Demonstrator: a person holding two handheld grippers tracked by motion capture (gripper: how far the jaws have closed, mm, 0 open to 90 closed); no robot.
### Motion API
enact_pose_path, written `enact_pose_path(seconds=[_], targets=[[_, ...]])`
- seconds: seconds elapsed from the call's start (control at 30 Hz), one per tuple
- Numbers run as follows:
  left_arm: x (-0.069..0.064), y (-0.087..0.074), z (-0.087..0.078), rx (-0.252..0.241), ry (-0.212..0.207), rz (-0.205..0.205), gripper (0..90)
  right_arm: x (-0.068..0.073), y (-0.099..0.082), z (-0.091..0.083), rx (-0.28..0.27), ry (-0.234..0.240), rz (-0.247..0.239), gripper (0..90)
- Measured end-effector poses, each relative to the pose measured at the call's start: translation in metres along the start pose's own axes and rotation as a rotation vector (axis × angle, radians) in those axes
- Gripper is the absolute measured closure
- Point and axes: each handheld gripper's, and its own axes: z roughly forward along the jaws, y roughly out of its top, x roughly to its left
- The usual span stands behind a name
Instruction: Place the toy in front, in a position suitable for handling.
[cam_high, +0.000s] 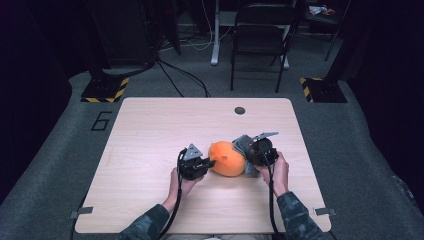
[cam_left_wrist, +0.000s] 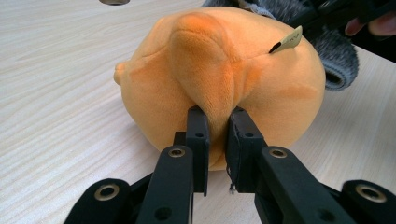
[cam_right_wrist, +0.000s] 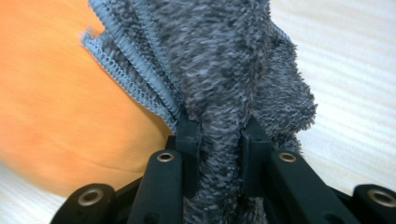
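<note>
Left tongs (cam_left_wrist: 217, 140): mine, clamped on a raised fold of the orange plush toy (cam_high: 227, 158); in the left gripper view the jaws pinch that ridge of fabric between them.

Right tongs (cam_right_wrist: 219, 140): clamped on a bunch of the grey fuzzy cloth (cam_right_wrist: 224, 70); the pile is squeezed between the two jaws.

Where the toy is: lying on the counter (cam_high: 150, 130), near its middle, between my two hands (cam_high: 182, 182).

Where the cloth is: bunched against the far right side of the toy, touching it; its blue stitched edge (cam_right_wrist: 135, 70) lies over the orange plush in the right gripper view.

Small detail: a tan tag (cam_left_wrist: 287, 41) sticks out of the toy's top, close to the cloth.

Step in hand: I judge that I am steadying the toy with the left while bringing the cloth onto it with the right, either to wipe it or to drape it; which of the two I cannot tell.

Next move calls for: a firm left pinch so the soft toy does not roll, and a slow drag of the cloth across the plush without snagging the tag.
</note>
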Motion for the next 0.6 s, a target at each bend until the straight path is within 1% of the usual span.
enact_pose_path(seconds=[0.03, 0.1, 0.13, 0.2, 0.27, 0.33, 0.37, 0.4, 0.5, 0.53, 0.6], targets=[[0.000, 0.000, 0.001, -0.009, 0.003, -0.005, 80.2, -0.002, -0.001, 0.002, 0.004, -0.008, -0.001, 73.6], [0.000, -0.001, 0.001, -0.006, 0.002, -0.013, 80.2, -0.003, -0.002, 0.007, 0.021, -0.016, 0.007, 73.6], [0.001, -0.001, 0.000, -0.005, 0.006, -0.011, 80.2, -0.003, -0.004, 0.010, 0.048, -0.026, 0.020, 73.5], [0.003, -0.001, 0.000, -0.003, 0.002, -0.014, 80.1, -0.006, -0.008, 0.020, 0.079, -0.023, 0.015, 73.5], [0.002, -0.001, 0.000, -0.011, 0.004, -0.027, 80.0, -0.008, -0.009, 0.024, 0.098, -0.017, 0.025, 73.5], [0.002, -0.002, 0.000, -0.011, 0.006, -0.030, 79.9, -0.008, -0.006, 0.020, 0.084, -0.027, 0.016, 73.6], [0.003, -0.002, -0.001, -0.009, 0.003, -0.028, 79.9, -0.007, -0.004, 0.016, 0.071, -0.035, 0.012, 73.5], [0.004, -0.002, -0.001, -0.009, 0.002, -0.033, 79.8, -0.007, -0.002, 0.011, 0.053, -0.032, 0.010, 73.6], [0.004, -0.002, 0.000, -0.011, 0.000, -0.034, 79.8, -0.005, 0.005, -0.009, -0.013, -0.029, 0.007, 73.5], [0.004, -0.002, -0.001, -0.006, -0.001, -0.032, 79.7, -0.004, 0.009, -0.018, -0.046, -0.020, 0.000, 73.5], [0.003, -0.002, 0.000, -0.012, 0.004, -0.031, 79.7, 0.002, 0.013, -0.032, -0.094, 0.000, -0.003, 73.5]])
